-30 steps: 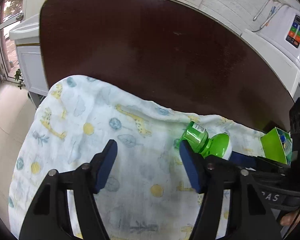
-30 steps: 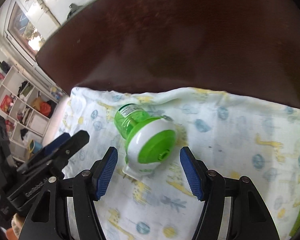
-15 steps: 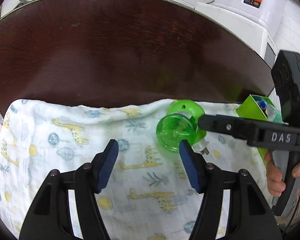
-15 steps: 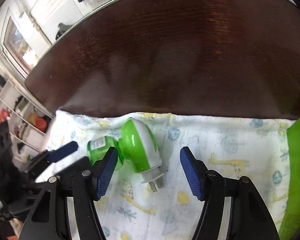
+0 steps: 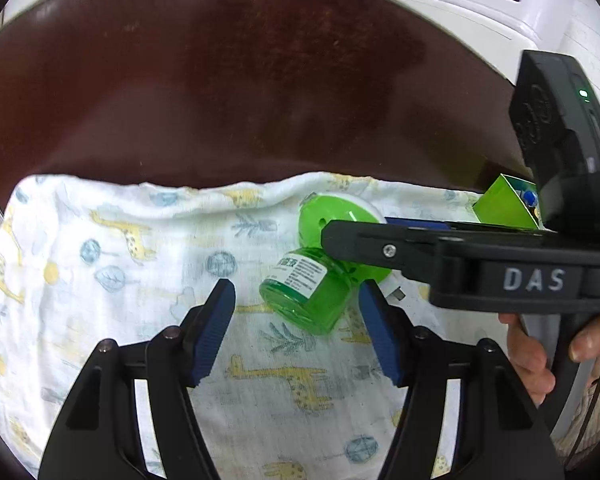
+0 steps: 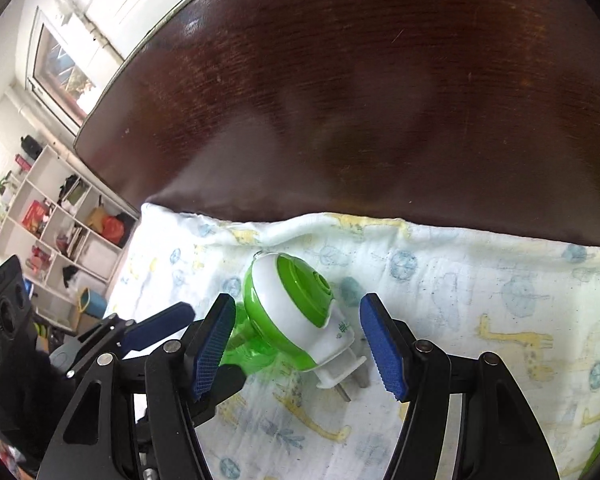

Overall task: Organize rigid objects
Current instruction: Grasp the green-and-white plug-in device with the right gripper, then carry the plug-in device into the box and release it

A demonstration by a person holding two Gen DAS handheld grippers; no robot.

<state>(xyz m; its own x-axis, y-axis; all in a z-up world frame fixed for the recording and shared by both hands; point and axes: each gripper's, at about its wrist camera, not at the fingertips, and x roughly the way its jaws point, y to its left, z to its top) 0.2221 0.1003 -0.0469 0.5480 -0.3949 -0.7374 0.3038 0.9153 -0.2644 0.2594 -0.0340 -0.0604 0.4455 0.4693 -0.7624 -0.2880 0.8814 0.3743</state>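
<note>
Lettering "DAS" shows white on the right gripper (image 5: 416, 222), crossing in from three o'clock; the bottle's label print is too small to read. One green plug-in vaporizer (image 6: 300, 320) lies on the giraffe-print cloth (image 5: 112, 264) at the table (image 5: 240, 80) edge, between the pads of both grippers, which stand parted and clear of it. Left gripper (image 5: 296, 336) frames its bottle end. A green box (image 5: 504, 204) is half hidden at three o'clock.
</note>
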